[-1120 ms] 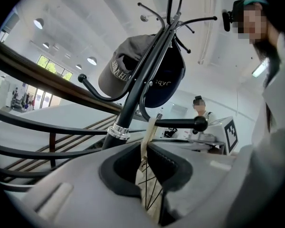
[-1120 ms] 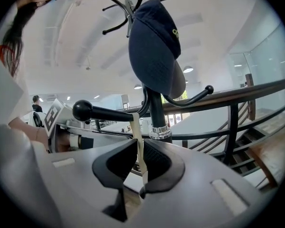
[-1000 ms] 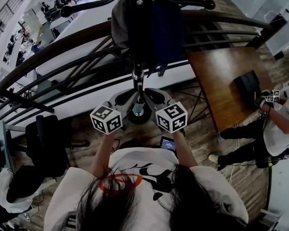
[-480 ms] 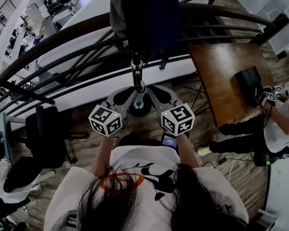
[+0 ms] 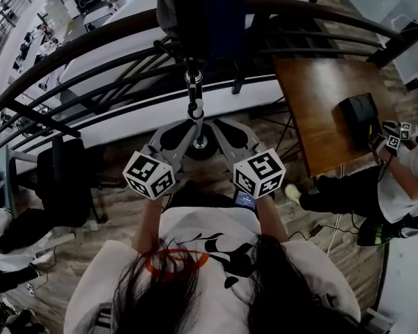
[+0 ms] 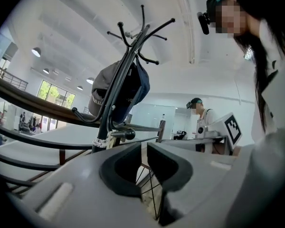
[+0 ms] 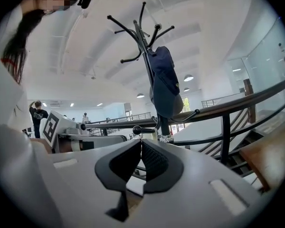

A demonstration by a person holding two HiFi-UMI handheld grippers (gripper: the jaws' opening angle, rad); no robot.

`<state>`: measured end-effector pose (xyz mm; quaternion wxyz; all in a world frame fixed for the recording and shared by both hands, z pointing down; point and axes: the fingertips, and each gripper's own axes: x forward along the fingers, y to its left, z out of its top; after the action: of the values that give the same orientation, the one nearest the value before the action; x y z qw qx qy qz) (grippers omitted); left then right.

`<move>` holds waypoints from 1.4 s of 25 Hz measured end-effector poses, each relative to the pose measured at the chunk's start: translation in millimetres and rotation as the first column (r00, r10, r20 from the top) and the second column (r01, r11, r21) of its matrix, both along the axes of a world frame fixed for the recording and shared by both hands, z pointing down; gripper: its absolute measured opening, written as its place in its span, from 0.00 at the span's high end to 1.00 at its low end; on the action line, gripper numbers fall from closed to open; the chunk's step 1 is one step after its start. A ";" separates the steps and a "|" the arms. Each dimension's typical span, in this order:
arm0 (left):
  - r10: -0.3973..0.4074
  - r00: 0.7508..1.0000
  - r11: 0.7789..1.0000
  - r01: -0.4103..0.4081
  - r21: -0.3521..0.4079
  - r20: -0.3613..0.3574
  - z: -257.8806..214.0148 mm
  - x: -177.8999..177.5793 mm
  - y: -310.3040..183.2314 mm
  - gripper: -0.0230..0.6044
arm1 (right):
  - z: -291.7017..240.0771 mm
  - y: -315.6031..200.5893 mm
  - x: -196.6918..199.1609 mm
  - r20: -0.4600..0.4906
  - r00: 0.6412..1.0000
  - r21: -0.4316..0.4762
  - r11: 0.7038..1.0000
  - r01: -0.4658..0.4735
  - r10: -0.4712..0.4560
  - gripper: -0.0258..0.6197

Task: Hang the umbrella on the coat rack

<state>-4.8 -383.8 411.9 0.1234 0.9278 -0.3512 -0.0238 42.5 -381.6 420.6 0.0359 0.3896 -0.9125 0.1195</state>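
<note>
The left claw is held low in front of the coat rack. Its pads are parted by a narrow gap and nothing is gripped between them. On the rack, a grey cap is hung on the left side. Just beside it, against the pole, a navy fabric bundle is hung. This bundle is judged to be the umbrella, though its handle and the hook that carries it cannot be made out. The rack is stood close to a curved railing. The right claw is pointed at the same pole from the other side. Its pads are pressed together at the tips, and nothing is pinched. Further right, a wooden bench is seen, well apart from the rack.

The hanging is judged to be done, since no umbrella is carried by either claw. Little appears to be left beyond drawing both claws clear.
</note>
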 end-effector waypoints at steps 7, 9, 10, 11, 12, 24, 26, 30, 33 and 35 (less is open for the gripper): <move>-0.054 0.998 0.998 0.054 0.007 -0.017 -3.5 11.5 35.9 0.91 | -1.3 33.8 18.1 0.010 0.999 -0.004 0.999 0.036 -0.036 0.95; -0.075 0.997 0.997 0.075 0.006 -0.021 -2.3 12.5 46.8 0.91 | 0.6 43.3 21.5 0.012 0.999 -0.008 0.999 0.048 -0.048 0.95; -0.084 0.996 0.996 0.085 0.002 -0.021 -1.1 14.2 51.0 0.91 | 1.6 46.6 24.1 0.014 0.998 -0.011 0.998 0.054 -0.054 0.95; -0.094 0.995 0.996 0.093 -0.003 -0.018 0.7 16.9 54.3 0.91 | 2.8 48.7 27.4 0.019 0.998 -0.015 0.998 0.061 -0.061 0.95; -0.102 0.995 0.995 0.102 -0.010 -0.013 3.1 19.9 57.1 0.91 | 4.4 50.4 30.6 0.024 0.997 -0.020 0.997 0.068 -0.068 0.95; -0.135 0.991 0.990 0.135 -0.026 0.015 2.6 6.1 122.7 0.91 | 0.4 106.6 9.5 0.056 0.991 -0.025 0.992 0.120 -0.118 0.95; -0.133 0.991 0.991 0.134 -0.017 0.016 -2.0 1.4 130.8 0.91 | -4.1 113.7 3.7 0.056 0.991 -0.017 0.993 0.121 -0.119 0.95; -0.127 0.992 0.992 0.127 -0.002 0.016 -5.2 -12.1 150.5 0.91 | -8.8 133.5 -11.5 0.059 0.991 -0.003 0.993 0.120 -0.120 0.95; -0.118 0.993 0.993 0.118 0.003 0.015 -4.9 -19.8 165.0 0.91 | -7.1 147.2 -19.5 0.058 0.992 -0.001 0.994 0.111 -0.111 0.95; -0.113 0.994 0.994 0.113 0.008 0.012 -4.4 -24.8 181.1 0.91 | -4.6 161.6 -24.1 0.055 0.993 -0.002 0.995 0.104 -0.103 0.95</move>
<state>-29.6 -202.7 407.6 0.1166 0.9070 -0.4037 -0.0264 18.4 -220.0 416.0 0.0177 0.3383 -0.9318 0.1302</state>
